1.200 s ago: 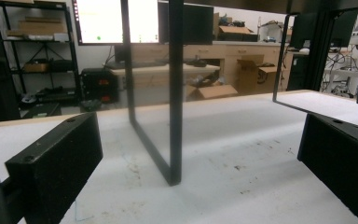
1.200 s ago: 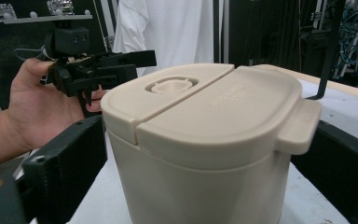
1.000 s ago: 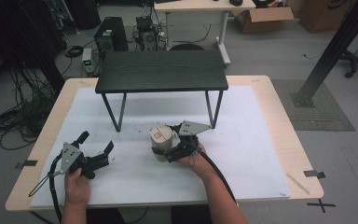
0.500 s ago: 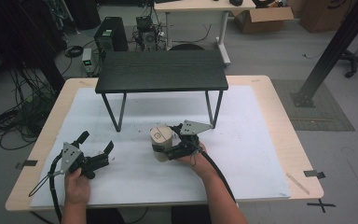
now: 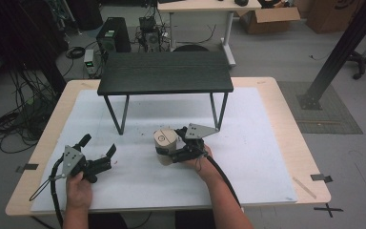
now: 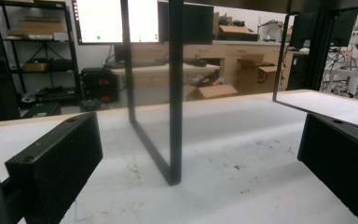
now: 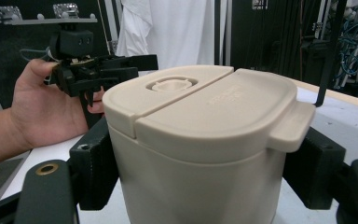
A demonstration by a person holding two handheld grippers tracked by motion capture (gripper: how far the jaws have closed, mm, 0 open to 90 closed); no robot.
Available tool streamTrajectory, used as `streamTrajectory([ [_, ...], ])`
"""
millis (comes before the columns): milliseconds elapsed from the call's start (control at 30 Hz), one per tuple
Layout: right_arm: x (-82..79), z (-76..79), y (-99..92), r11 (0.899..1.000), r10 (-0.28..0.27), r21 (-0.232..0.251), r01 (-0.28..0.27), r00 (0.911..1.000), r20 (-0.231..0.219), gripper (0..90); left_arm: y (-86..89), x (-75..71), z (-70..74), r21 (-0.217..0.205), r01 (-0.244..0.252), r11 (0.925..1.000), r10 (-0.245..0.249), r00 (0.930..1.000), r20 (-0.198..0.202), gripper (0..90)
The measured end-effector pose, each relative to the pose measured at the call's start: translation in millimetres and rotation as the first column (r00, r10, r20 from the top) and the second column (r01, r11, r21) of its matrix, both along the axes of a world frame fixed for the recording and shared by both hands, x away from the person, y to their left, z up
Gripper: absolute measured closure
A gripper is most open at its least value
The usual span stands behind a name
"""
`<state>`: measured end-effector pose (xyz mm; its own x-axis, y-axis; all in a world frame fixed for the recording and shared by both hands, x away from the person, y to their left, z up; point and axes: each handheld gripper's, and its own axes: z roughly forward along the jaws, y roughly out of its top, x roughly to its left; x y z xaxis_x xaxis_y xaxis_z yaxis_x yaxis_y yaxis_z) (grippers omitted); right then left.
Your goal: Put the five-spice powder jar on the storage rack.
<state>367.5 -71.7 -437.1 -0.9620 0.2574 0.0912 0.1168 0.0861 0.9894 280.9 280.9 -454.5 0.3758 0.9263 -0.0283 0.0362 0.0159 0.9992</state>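
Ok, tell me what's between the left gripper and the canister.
Nothing: in the high view, only bare white table cover lies between the left gripper and the canister.

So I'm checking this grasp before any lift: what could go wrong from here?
The right hand-held gripper clamps the beige container low on its smooth body, so it might slip or tip. The black shelf stands close behind; a careless lift could knock its edge. The lid tab juts out and could snag.

Matt beige plastic canister [image 7: 200, 149], smooth; black wood-grained shelf [image 5: 166, 72] on thin metal legs
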Motion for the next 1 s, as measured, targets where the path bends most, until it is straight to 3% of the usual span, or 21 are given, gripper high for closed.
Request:
streamTrajectory([
  [367,-5.1,5.8,-5.0,0.999,-0.021,-0.025,0.022,0.9997,0.013,23.2,-0.4,-0.1,0.0,0.003,0.000,1.0000,0.000,1.0000,0.001,0.2],
  [533,-7.4,10.6,-8.6,0.999,-0.029,-0.014,0.029,0.9992,0.028,23.4,-0.4,0.0,0.0,0.003,0.000,1.0000,0.000,1.0000,0.000,0.2],
  [1000,-12.0,41.1,-28.2,0.998,-0.058,0.019,0.057,0.9956,0.073,23.8,-0.6,0.2,0.1,0.004,0.000,1.0000,0.001,1.0000,-0.001,0.2],
])
